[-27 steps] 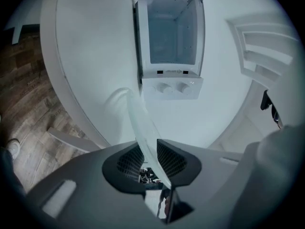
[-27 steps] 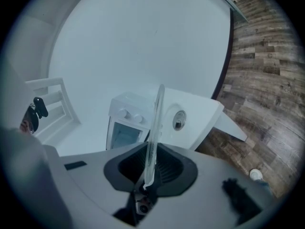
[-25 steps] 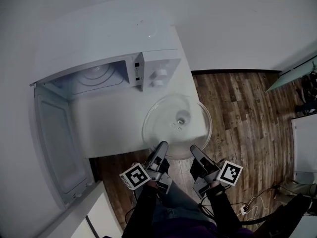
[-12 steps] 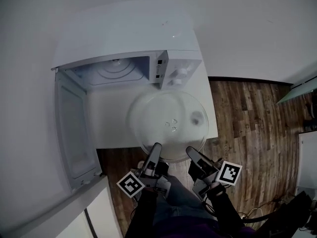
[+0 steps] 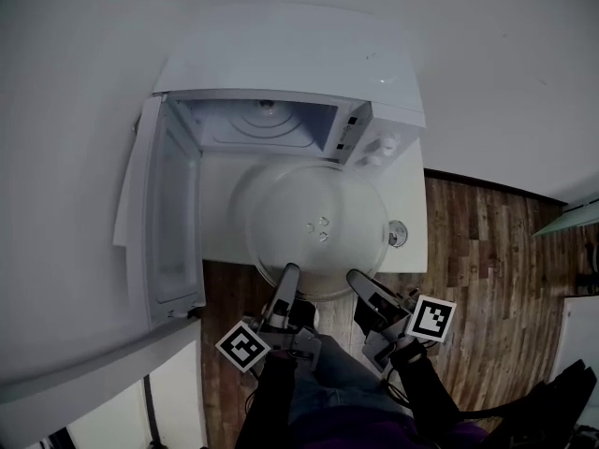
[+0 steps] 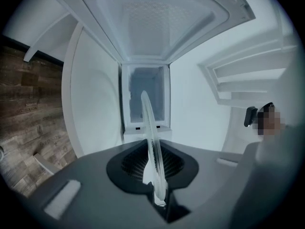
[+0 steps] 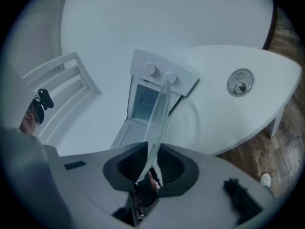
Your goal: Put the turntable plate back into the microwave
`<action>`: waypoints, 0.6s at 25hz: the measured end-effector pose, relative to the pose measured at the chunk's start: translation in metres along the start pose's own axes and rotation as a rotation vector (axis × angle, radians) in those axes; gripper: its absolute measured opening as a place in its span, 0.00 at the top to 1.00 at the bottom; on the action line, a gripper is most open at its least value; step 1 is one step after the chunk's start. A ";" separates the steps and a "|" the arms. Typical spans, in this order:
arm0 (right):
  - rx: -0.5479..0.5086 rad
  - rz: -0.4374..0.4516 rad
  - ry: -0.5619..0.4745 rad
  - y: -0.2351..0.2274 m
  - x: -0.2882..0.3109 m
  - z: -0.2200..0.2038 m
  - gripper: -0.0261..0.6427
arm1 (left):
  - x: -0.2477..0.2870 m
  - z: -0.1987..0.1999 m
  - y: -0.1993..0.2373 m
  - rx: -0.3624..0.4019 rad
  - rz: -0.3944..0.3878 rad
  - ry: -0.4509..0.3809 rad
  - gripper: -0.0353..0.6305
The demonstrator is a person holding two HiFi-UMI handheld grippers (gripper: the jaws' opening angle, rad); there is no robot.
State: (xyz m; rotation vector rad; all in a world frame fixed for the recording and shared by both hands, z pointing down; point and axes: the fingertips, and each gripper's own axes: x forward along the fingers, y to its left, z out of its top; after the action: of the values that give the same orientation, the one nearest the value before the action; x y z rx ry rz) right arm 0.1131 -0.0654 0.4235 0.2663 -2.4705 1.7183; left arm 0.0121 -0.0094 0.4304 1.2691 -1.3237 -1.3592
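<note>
left gripper [image 5: 289, 272]: clamped on the near rim of the turntable plate [image 5: 318, 223]; jaws had just been closing, with the glass edge between the pads.
right gripper [image 5: 357, 278]: gripped the same near rim just beside the left one, jaws narrow on the glass.
reason for hold: two grips side by side likely kept the wide glass disc level and stopped it swinging.
pose: both forearms in dark sleeves [image 5: 281, 391] reached forward, with the grippers about level and aimed at the oven.
plate position: over the near edge of the white table [image 5: 412, 255], apparently lifted off it and not yet inside.
table extras: a small round fitting [image 5: 397, 234] lay by the right edge, apart from the plate.
microwave [image 5: 281, 73]: door [image 5: 173, 218] swung wide to the left, probably to clear the entry; the cavity [image 5: 257, 124] faced the plate.
</note>
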 end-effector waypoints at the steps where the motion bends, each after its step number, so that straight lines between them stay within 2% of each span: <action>1: -0.006 0.005 0.011 0.001 0.004 0.000 0.86 | -0.001 0.004 0.000 0.002 0.001 -0.012 0.89; 6: -0.031 0.034 0.049 0.008 0.021 0.003 0.86 | -0.001 0.020 -0.004 0.028 0.007 -0.058 0.89; 9: -0.048 0.035 0.052 0.010 0.032 0.007 0.86 | 0.005 0.029 -0.003 0.053 0.010 -0.053 0.88; 15: -0.098 0.024 0.044 0.012 0.048 0.015 0.86 | 0.017 0.043 0.000 0.053 -0.008 -0.054 0.88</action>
State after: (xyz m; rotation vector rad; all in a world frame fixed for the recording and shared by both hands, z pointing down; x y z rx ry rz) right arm 0.0633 -0.0794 0.4172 0.1876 -2.5263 1.5888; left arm -0.0328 -0.0192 0.4255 1.2824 -1.4014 -1.3809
